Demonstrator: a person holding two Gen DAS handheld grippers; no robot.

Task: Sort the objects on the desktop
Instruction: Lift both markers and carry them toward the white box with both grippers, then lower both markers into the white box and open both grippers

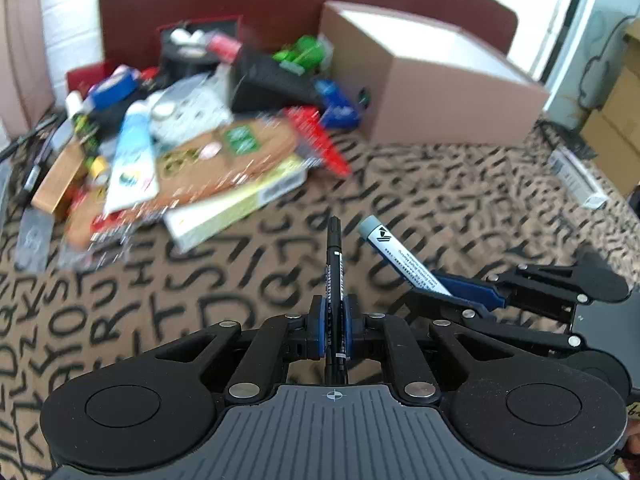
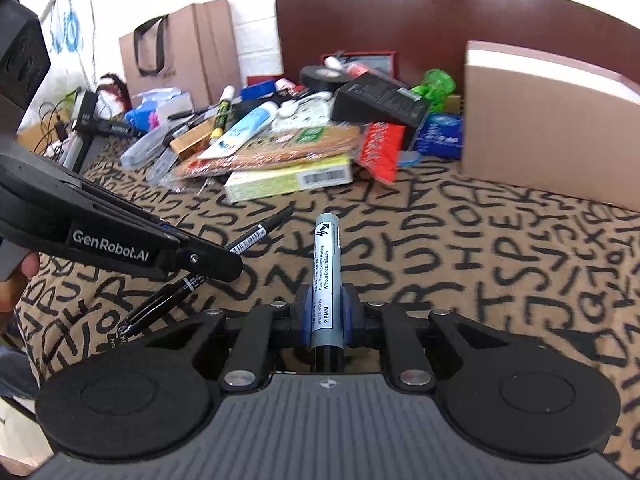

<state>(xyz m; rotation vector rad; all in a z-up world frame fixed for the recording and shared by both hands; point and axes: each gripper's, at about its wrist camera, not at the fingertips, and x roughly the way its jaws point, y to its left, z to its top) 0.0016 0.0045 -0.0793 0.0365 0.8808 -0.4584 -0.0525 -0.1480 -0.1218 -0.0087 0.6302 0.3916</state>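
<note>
Clamped a slim black pen point(image 1: 334, 280) between the pressed-together pads of the left gripper point(image 1: 333, 322), tip pointing forward toward the cardboard box point(image 1: 432, 92); pinched a grey whiteboard marker point(image 2: 326, 280) the same way in the right gripper point(image 2: 326, 316), cap end likewise aimed toward the box. Held both writing tools above the letter-patterned tablecloth point(image 2: 500, 264), well short of the box and to the near side of the clutter pile point(image 2: 288, 132) lying left of it. Judged as mid-carry: two like items gathered, no drop-off reached yet. Best done by keeping both grips firm and the shafts roughly level, since each barrel stuck out far past the pads and could pivot; steering wide of the yellow-green carton point(image 2: 288, 178) at the pile's near edge; parting the pads only once over the chosen spot, one side at a time
</note>
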